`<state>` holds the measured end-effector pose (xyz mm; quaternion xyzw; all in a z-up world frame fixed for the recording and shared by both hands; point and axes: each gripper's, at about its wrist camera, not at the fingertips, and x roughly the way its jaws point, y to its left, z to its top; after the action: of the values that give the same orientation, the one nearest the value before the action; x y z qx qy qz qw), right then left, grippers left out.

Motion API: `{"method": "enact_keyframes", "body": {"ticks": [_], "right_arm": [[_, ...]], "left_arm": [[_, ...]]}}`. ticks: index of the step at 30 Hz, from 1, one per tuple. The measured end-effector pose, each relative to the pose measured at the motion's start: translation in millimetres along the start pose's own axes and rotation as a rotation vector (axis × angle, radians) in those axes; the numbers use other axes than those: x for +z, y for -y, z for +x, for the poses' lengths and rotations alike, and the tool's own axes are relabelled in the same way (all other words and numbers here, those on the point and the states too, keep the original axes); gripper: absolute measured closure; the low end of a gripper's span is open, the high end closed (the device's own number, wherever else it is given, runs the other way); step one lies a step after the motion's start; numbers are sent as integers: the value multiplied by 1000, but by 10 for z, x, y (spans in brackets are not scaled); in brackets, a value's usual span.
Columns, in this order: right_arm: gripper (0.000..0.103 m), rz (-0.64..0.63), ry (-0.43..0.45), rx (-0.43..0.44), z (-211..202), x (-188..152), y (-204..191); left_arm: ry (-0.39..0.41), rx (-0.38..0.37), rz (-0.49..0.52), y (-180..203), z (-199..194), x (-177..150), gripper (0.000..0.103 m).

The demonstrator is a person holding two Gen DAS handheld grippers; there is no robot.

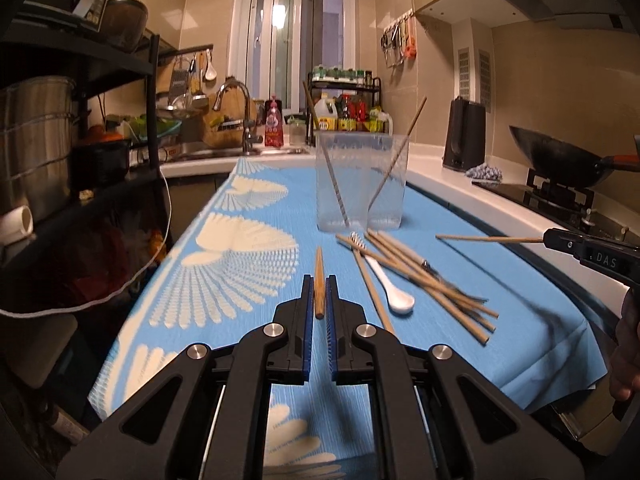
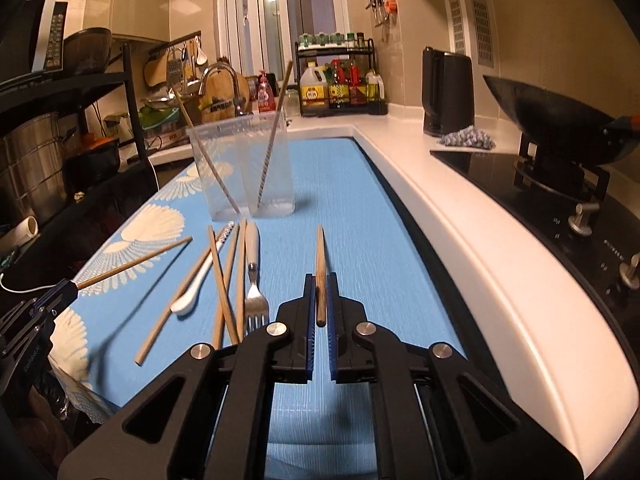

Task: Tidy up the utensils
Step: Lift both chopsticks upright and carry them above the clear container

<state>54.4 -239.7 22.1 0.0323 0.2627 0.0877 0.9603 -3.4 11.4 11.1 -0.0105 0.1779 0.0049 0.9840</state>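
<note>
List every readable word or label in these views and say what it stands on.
"DAS" on the right hand-held gripper body.
Oil jug label: blurred, unreadable.
Pink soap bottle label: unreadable.
Print on the left hand-held gripper body: too small.
Stove control marks: too small.

It was a home kitchen — a sink faucet [image 1: 236, 96], a wok [image 2: 556, 120] on a gas hob [image 2: 560, 184], a rack of oil and sauce bottles [image 2: 340, 80] — all along a white counter [image 2: 460, 216].

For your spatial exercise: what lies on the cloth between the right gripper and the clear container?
In the right wrist view, only bare blue cloth separates the right gripper's chopstick from the clear container.
</note>
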Motion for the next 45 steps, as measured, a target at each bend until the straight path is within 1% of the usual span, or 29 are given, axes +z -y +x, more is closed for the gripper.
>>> {"method": "enact_keyframes", "body": {"ticks": [4,10,20,26,33,39,42,45], "right_arm": [[98,-14,28,10,-92,120,-33],[98,-4,65,34,-159,288,-70],[98,-23,113,59,-234,571,-184],[98,-36,113,63,-182,755,-227],[98,-36,118,77,-98,1079,-252],[98,-51,123,91,-1,1347,-351],[98,-52,133,110,36,1518,-403],[98,-60,162,129,60,1744,-463]], "left_arm": [[34,-22,3,-18,-47,199,97],[57,-62,-33,-75,-99,472,97],[94,-82,-27,-104,-87,790,97],[82,-119,-40,-158,9,1028,97],[56,-153,-60,-226,148,1282,97],[9,-184,-99,-290,374,1454,97],[2,-201,-95,-289,476,1621,97],[15,-216,-90,-291,551,1836,97]]}}
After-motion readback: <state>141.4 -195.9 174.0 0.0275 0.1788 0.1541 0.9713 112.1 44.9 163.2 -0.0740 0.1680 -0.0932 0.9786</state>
